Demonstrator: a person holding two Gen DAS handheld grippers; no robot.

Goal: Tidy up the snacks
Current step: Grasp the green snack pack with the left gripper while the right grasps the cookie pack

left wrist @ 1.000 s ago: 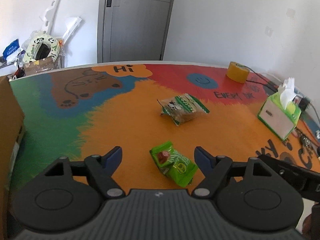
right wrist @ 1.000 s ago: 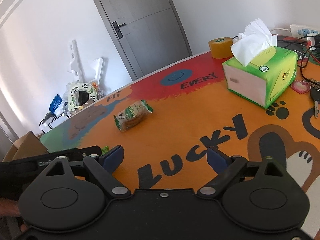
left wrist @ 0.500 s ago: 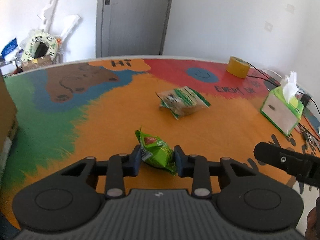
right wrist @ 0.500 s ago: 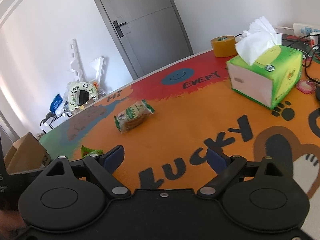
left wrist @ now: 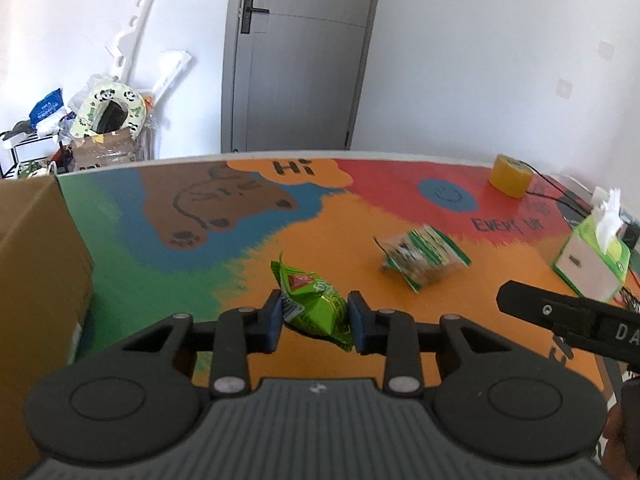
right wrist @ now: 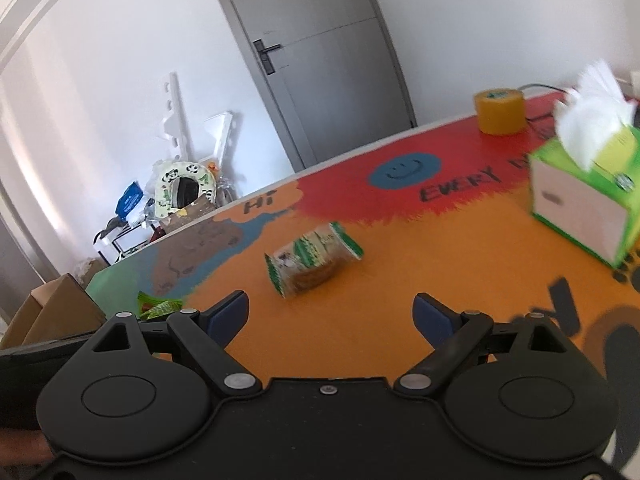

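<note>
My left gripper point(left wrist: 314, 318) is shut on a small green snack packet point(left wrist: 312, 304) and holds it just above the colourful table mat point(left wrist: 280, 240). The packet also shows at the left of the right wrist view point(right wrist: 158, 307). A clear cookie packet with green stripes point(left wrist: 422, 258) lies on the orange patch ahead and to the right, and it lies ahead of my right gripper point(right wrist: 316, 260). My right gripper point(right wrist: 330, 316) is open and empty, low over the mat. A brown cardboard box point(left wrist: 36, 280) stands at the left table edge.
A green tissue box point(right wrist: 588, 204) stands at the right, a yellow tape roll point(right wrist: 499, 111) behind it, with cables near it. Clutter and a grey door point(left wrist: 296, 56) lie beyond the far table edge. The right gripper's body point(left wrist: 568, 322) shows at the left view's right.
My left gripper closed on the green packet, lifted it and swung left toward the cardboard box. My right gripper moved closer to the cookie packet, still open.
</note>
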